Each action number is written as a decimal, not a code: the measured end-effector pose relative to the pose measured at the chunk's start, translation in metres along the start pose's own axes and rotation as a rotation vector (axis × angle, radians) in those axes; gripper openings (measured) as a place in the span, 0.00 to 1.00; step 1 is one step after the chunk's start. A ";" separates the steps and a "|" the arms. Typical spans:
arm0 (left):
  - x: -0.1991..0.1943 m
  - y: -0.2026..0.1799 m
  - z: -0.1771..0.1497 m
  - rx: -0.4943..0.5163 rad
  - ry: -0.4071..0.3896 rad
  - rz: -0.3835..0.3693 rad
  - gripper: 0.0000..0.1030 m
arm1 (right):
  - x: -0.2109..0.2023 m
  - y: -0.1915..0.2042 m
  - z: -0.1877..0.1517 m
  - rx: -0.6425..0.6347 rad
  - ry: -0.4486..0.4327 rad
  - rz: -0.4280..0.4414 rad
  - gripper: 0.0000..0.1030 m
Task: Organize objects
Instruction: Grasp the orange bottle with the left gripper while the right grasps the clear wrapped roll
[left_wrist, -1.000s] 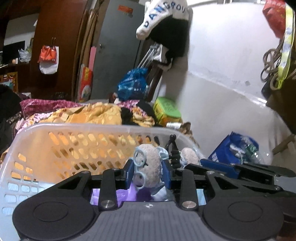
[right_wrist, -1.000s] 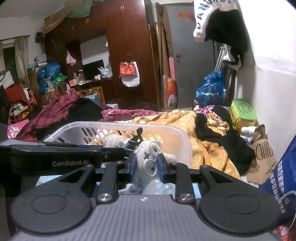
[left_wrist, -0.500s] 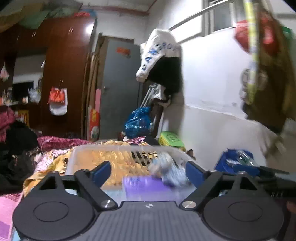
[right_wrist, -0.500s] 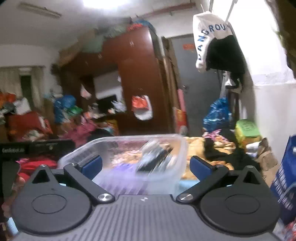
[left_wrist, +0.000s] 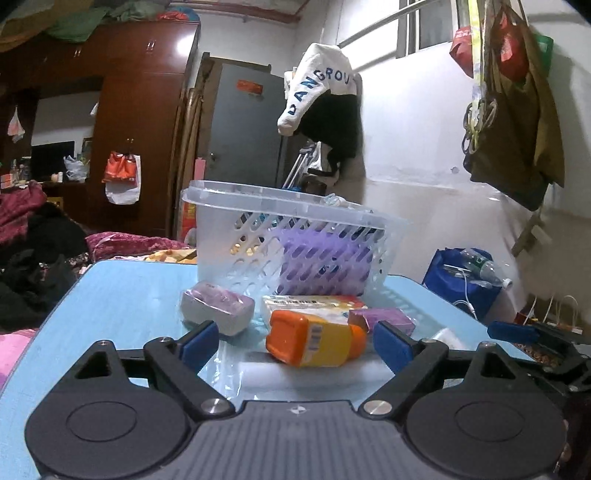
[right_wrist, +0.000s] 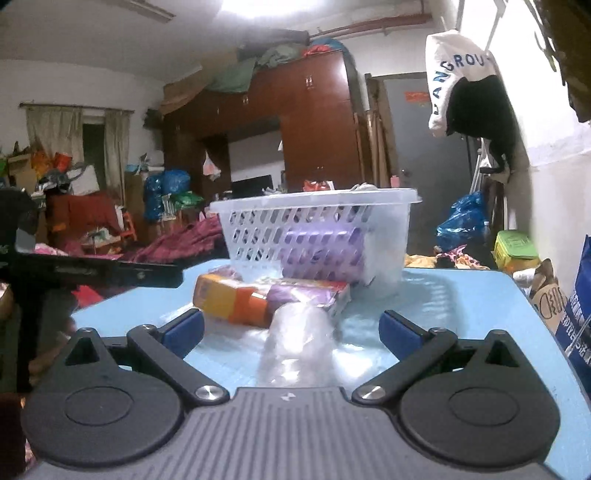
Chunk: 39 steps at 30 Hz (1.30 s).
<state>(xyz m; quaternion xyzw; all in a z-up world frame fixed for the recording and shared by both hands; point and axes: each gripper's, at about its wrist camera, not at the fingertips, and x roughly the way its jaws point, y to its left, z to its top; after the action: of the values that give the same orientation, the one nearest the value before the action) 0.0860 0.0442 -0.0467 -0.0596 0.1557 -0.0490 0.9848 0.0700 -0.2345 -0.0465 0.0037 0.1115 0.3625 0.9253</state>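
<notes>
- Basket (left_wrist: 295, 236) of clear white plastic with slotted walls stands upright on the light blue desk (left_wrist: 122, 295), at its far side; a purple pack (left_wrist: 325, 258) shows through the slots.
- Orange bottle (left_wrist: 314, 343) lies on its side on the desk in front of the basket, between the spread fingers of the left tool (left_wrist: 291, 343) but apart from both.
- Left tool is wide open and holds nothing; its blue pads (left_wrist: 195, 345) hang just above the desk.
- Wrapped white and purple box (left_wrist: 218, 310) lies left of the bottle, near the basket's foot.
- Flat pack with red and white print (left_wrist: 314, 302) lies behind the bottle, against the basket's front wall, with a small purple pack (left_wrist: 384, 317) to its right.
- Right tool (right_wrist: 291, 328) is also wide open and empty; a crumpled clear plastic bag (right_wrist: 299, 339) lies on the desk between its fingers.
- In the right wrist view the basket (right_wrist: 314, 229) sits straight ahead, with the orange bottle (right_wrist: 232, 299) and a purple pack (right_wrist: 306, 295) lying before it.
- Left tool's dark body (right_wrist: 92, 271) reaches in from the left edge of that view.
</notes>
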 end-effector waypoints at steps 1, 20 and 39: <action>0.001 -0.002 -0.001 0.002 0.001 0.003 0.90 | -0.001 0.002 -0.002 -0.006 0.005 -0.007 1.00; 0.062 -0.038 -0.007 0.075 0.142 0.100 0.90 | 0.019 0.006 -0.024 -0.016 0.073 -0.068 0.71; 0.030 -0.045 -0.012 0.136 -0.017 0.109 0.66 | 0.014 0.004 -0.023 -0.043 0.040 -0.041 0.48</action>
<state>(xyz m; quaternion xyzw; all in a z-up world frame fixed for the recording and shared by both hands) 0.1069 -0.0053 -0.0609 0.0153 0.1466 -0.0053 0.9891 0.0724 -0.2244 -0.0714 -0.0256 0.1223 0.3458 0.9299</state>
